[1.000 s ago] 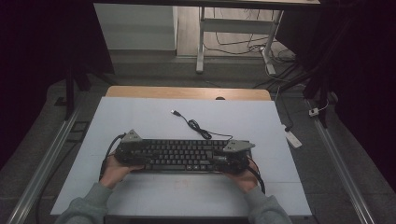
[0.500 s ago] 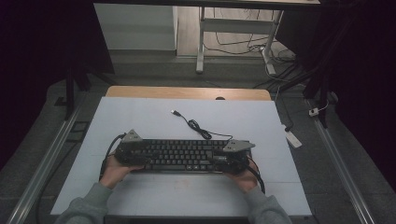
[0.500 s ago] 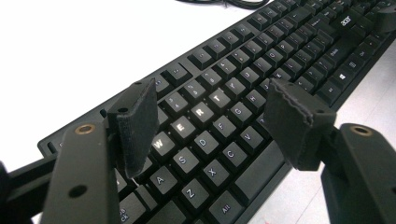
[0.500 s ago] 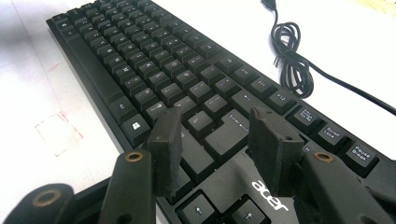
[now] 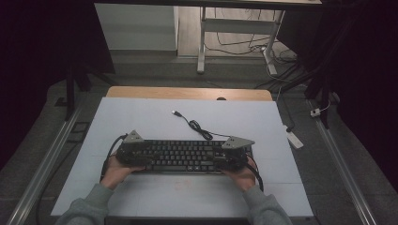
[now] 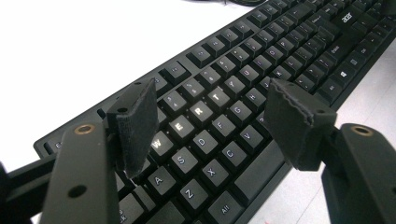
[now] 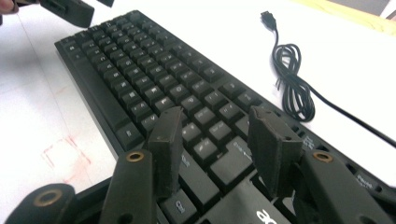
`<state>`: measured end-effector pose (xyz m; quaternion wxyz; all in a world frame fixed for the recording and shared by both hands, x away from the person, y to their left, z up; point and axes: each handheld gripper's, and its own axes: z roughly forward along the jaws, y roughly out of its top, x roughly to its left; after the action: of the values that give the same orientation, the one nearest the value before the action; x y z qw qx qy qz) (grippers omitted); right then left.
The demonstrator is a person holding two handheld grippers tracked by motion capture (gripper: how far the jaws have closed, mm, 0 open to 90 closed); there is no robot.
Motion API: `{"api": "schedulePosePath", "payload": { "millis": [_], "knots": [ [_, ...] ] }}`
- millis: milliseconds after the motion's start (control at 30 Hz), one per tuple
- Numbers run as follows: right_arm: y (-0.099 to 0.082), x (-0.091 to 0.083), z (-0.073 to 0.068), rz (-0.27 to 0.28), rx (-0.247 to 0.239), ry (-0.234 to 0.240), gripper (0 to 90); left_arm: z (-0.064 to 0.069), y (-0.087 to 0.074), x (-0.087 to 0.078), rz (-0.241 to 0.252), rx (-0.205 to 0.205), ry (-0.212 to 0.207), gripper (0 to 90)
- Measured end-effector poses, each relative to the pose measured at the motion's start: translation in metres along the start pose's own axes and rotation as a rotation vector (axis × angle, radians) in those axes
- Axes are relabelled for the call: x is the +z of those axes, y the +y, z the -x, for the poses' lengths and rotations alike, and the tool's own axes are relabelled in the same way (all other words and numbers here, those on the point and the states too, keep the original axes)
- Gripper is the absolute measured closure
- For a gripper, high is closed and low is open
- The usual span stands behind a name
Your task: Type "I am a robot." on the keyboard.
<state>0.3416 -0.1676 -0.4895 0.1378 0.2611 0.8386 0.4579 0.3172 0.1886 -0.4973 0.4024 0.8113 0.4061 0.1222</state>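
From above, my left gripper (image 5: 136,152) and right gripper (image 5: 230,154) sit at the two ends of the black keyboard (image 5: 180,156), which lies flat on the near half of the white table (image 5: 141,117), its cable (image 5: 197,127) coiled just behind it. Along my left gripper (image 6: 210,112), the jaws stand released over the letter keys of the keyboard (image 6: 289,56), gripping nothing. Along my right gripper (image 7: 219,140), the jaws have just been closing a little yet stay parted above the keys of the keyboard (image 7: 130,60), nothing clamped between them.

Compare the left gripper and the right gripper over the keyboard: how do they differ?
The left gripper hovers above the keyboard's letter end, near W, E and R; the right gripper hovers above the opposite end, nearer the coiled cable. The left gripper's jaws stand wider apart than the right gripper's. Both are open, black-padded, gripping nothing.
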Motion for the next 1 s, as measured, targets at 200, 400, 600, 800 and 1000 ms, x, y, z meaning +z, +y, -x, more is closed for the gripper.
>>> {"api": "schedulePosePath", "payload": {
  "millis": [200, 400, 600, 800, 1000],
  "knots": [
    [0.007, 0.005, -0.002, 0.003, 0.010, -0.002, 64.2, 0.001, 0.000, 0.000, 0.004, 0.004, 0.005, 34.8],
    [0.015, 0.015, -0.006, -0.009, -0.006, 0.030, 77.4, 0.001, 0.000, 0.001, 0.003, 0.007, 0.008, 34.7],
    [0.021, 0.028, -0.012, -0.032, -0.026, 0.057, 89.4, 0.001, 0.000, 0.001, 0.008, 0.001, 0.014, 34.8],
    [0.027, 0.040, -0.015, -0.045, -0.035, 0.061, 89.5, 0.001, 0.000, 0.001, 0.006, 0.007, 0.013, 34.7],
    [0.028, 0.054, -0.017, -0.069, -0.035, 0.056, 89.5, 0.001, 0.000, 0.002, 0.002, 0.006, 0.013, 34.6]
  ]
}}
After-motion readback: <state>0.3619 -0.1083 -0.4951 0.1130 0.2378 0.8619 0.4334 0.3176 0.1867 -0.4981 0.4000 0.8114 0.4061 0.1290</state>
